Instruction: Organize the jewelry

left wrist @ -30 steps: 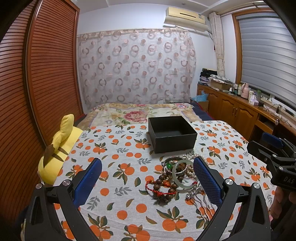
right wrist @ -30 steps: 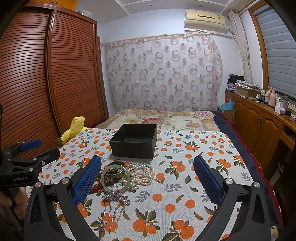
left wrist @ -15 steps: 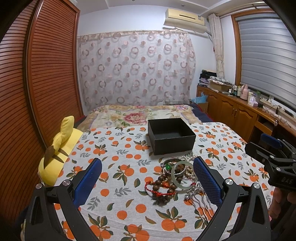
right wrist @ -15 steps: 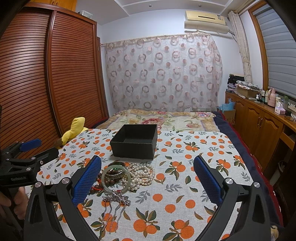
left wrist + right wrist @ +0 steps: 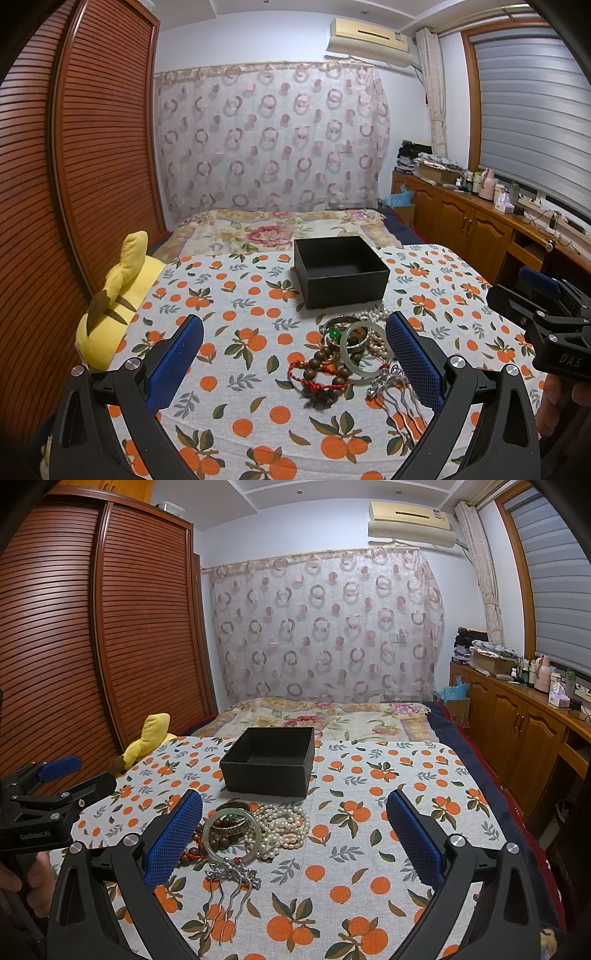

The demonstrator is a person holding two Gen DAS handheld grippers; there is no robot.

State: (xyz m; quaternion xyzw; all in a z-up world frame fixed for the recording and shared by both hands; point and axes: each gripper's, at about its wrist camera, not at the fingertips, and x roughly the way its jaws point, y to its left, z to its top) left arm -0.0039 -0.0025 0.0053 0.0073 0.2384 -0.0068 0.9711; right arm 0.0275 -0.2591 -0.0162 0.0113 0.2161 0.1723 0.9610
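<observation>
left hand-held gripper [image 5: 294, 354]: jaws spread wide, holding nothing, blue pads low in the left wrist frame; also seen at the left edge of the right wrist frame.
right hand-held gripper [image 5: 294, 832]: jaws spread wide, holding nothing; its body shows at the right edge of the left wrist frame.
jewelry pile [image 5: 354, 354]: lower centre-right of the left wrist frame, lying on the orange-print cloth [image 5: 236, 332], just in front of the box, apart from both grippers.
jade bangle [image 5: 232, 835]: pale green ring lying flat on top of the pile, lower centre-left of the right wrist frame.
pearl strands [image 5: 284, 825]: heaped just right of the bangle, touching it.
wooden bead bracelet [image 5: 325, 363]: dark brown beads, left side of the pile, tangled with a red cord [image 5: 308, 378].
silver hair comb [image 5: 232, 880]: nearest the camera, prongs pointing toward the bottom of the frame.
black box [image 5: 271, 762]: open top, nothing visible inside, centre of frame, beyond the pile.
yellow plush toy [image 5: 118, 295]: left of frame, at the cloth's edge.
wardrobe doors [image 5: 92, 627]: brown slatted, left side.
curtain [image 5: 325, 627]: ring pattern, back wall.
</observation>
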